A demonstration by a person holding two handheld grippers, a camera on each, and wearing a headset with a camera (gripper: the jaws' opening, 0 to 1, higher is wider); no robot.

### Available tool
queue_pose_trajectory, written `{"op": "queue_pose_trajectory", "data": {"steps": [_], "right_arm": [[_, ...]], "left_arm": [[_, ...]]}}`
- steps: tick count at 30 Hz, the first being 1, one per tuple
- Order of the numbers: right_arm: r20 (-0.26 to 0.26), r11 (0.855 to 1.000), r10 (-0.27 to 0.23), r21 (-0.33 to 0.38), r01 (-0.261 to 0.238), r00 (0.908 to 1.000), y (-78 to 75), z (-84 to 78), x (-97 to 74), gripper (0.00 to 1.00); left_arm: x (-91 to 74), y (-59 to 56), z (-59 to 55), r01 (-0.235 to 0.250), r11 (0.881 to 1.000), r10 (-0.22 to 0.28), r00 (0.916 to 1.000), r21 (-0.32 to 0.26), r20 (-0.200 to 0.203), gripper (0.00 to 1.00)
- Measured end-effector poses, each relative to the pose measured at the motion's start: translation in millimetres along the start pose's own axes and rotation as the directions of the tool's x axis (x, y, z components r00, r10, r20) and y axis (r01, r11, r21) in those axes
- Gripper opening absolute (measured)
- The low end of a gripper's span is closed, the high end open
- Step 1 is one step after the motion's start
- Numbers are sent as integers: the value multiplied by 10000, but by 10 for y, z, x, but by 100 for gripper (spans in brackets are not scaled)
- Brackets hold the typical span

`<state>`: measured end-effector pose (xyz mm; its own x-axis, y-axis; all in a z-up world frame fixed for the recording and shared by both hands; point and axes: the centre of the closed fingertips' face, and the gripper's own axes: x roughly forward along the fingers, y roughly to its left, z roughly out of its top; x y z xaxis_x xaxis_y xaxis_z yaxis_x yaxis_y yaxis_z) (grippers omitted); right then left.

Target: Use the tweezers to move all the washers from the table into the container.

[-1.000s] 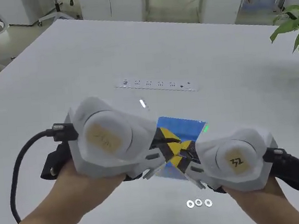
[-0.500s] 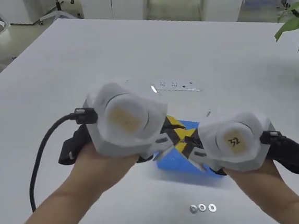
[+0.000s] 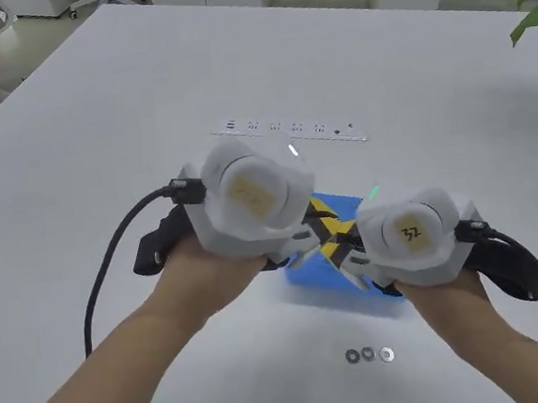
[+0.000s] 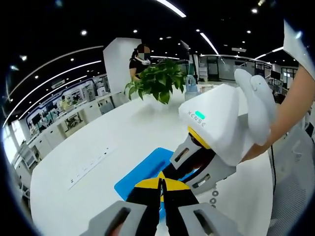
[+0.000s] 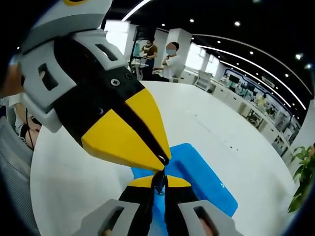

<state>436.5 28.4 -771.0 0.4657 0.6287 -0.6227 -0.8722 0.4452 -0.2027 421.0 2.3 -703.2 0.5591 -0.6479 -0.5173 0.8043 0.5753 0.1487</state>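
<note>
Close to the near edge of the white tabletop (image 3: 101, 112), the head view has three small flat metal washers (image 3: 367, 355) lying in a short row, touching or nearly so. Just beyond them, toward the middle, sits the shallow blue rectangular container (image 3: 345, 204). The left gripper (image 3: 312, 237) and right gripper (image 3: 347, 251) are held nose to nose above it. A flat white power strip (image 3: 286, 127) lies further off toward the far edge.

From the left gripper view, the left gripper (image 4: 161, 186) has its yellow-tipped fingers pressed together, with no gap that I can make out. The right gripper (image 4: 184, 164) reaches in from the right over the blue container (image 4: 138, 177), and the washers (image 4: 213, 194) sit well clear of the container, down by the right gripper.

From the right gripper view, the right gripper (image 5: 158, 186) has its fingers drawn together on a thin dark sliver (image 5: 158, 189). That may be the tweezers, but it is too small to say. The left gripper (image 5: 160, 157) meets it tip to tip above the container (image 5: 202, 179).

The washers look light, hard and slick. Lying flat on a smooth top, they would likely skate away from a sideways push. I'd take an end one first, with one tweezer tip through the hole and the other outside the rim.
</note>
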Motion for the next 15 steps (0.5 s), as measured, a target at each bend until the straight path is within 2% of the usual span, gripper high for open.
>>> {"op": "queue_pose_trajectory", "data": {"steps": [4,15], "right_arm": [[-128,10000,-13,79,14,9999,14,-40,32,3],[-18,9982,0,600,1,10000,-71,-26,91,4]], "left_arm": [[21,-11,-60,19,10000,-18,9999,48,-140,0],[94,94,-38,-35,9999,35,10000,-98,-11,0]]}}
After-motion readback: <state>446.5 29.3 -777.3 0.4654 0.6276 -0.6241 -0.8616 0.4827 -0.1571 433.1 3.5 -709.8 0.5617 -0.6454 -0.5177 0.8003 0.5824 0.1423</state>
